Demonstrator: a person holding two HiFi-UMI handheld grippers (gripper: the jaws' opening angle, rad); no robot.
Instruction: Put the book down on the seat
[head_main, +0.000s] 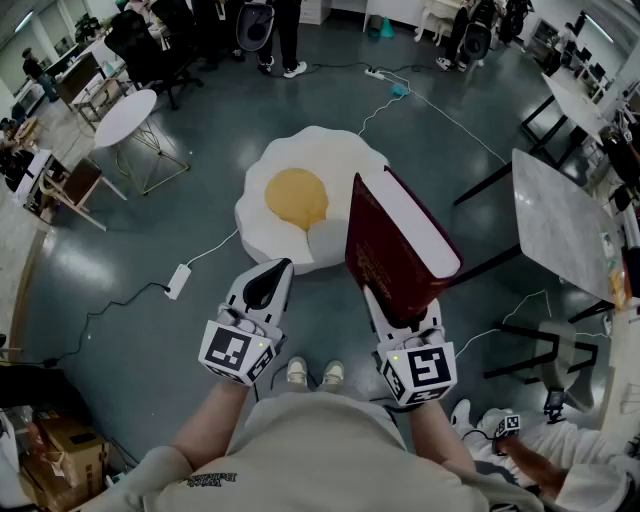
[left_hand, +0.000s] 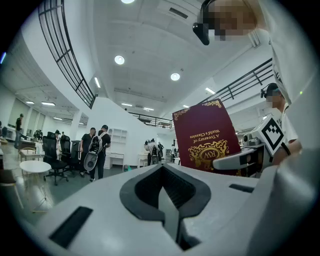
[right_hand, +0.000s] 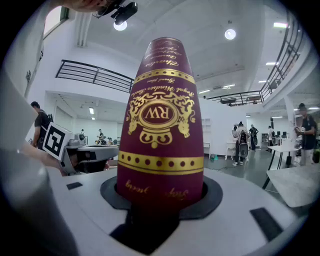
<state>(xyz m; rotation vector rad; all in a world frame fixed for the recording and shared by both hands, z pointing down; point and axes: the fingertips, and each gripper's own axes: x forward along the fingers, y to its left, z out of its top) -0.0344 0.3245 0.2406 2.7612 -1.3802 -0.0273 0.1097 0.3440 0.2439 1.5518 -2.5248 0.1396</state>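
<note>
Right gripper clamps a maroon book, gold-stamped "RW" and "A Treasury of World's Classics", held upright at four o'clock of the fried-egg seat. Left gripper, jaws together and empty, hovers at the seat's six o'clock.

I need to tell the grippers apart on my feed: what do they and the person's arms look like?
The left gripper and right gripper match: white plastic shells, dark grey jaw pads, each with a cube of black-and-white square markers at the rear. The person wears a pale short-sleeved shirt.
</note>
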